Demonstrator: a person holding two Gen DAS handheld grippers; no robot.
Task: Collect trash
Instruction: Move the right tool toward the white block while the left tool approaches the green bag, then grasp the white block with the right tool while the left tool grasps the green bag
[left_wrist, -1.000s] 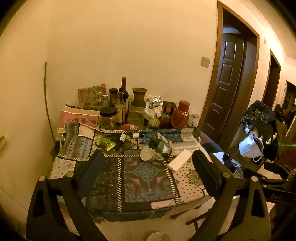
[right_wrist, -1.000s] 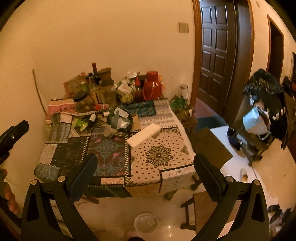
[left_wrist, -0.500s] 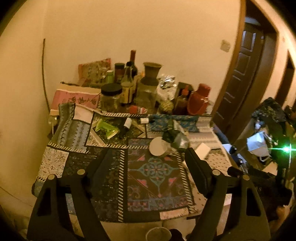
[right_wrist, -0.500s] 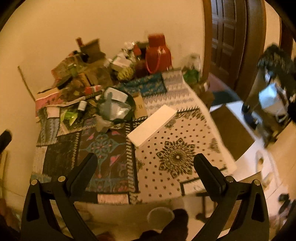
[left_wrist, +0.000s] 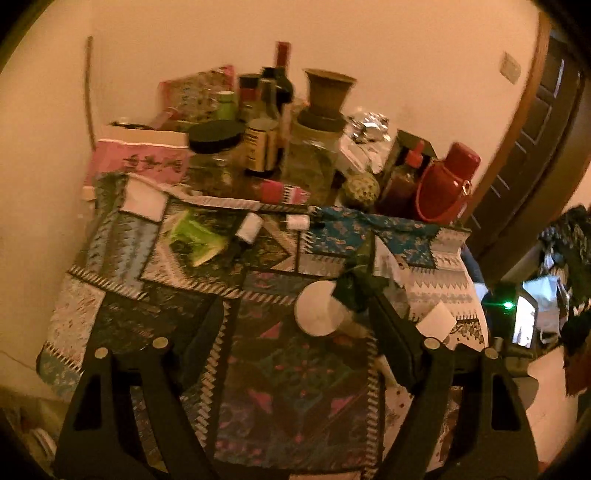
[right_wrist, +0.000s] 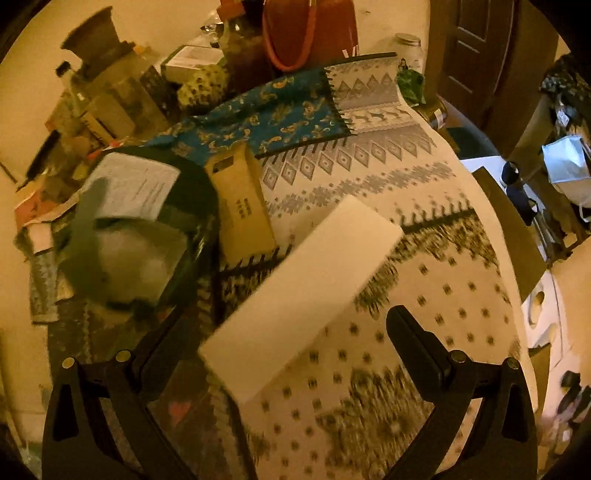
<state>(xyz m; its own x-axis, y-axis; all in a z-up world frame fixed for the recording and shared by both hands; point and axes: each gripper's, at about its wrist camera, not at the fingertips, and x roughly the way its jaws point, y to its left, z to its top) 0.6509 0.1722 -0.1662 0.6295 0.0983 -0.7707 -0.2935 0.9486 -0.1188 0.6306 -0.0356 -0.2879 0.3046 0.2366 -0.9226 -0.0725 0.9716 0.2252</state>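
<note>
A patchwork-covered table (left_wrist: 306, 402) holds loose trash. A long white box (right_wrist: 303, 284) lies on the cloth; my right gripper (right_wrist: 291, 325) is open with its jaws on either side of the box's near end, not closed on it. Beside the box are a tan carton (right_wrist: 242, 210) and a dark bag of crumpled paper (right_wrist: 133, 229). My left gripper (left_wrist: 295, 314) is open and empty above the table's near middle. A tipped white paper cup (left_wrist: 319, 308) and dark crumpled wrapper (left_wrist: 356, 290) lie just ahead of it. A green wrapper (left_wrist: 195, 236) lies further left.
Bottles, jars, a brown vase (left_wrist: 327, 99) and a red flask (left_wrist: 447, 184) crowd the table's back against the wall. A dark wooden door (left_wrist: 532, 125) stands to the right. A cluttered stand with bags (right_wrist: 565, 170) is at the right.
Both grippers have moved in toward the table. The right one has dropped close over the white box, now between its jaws. The left one has come nearer the paper cup.
</note>
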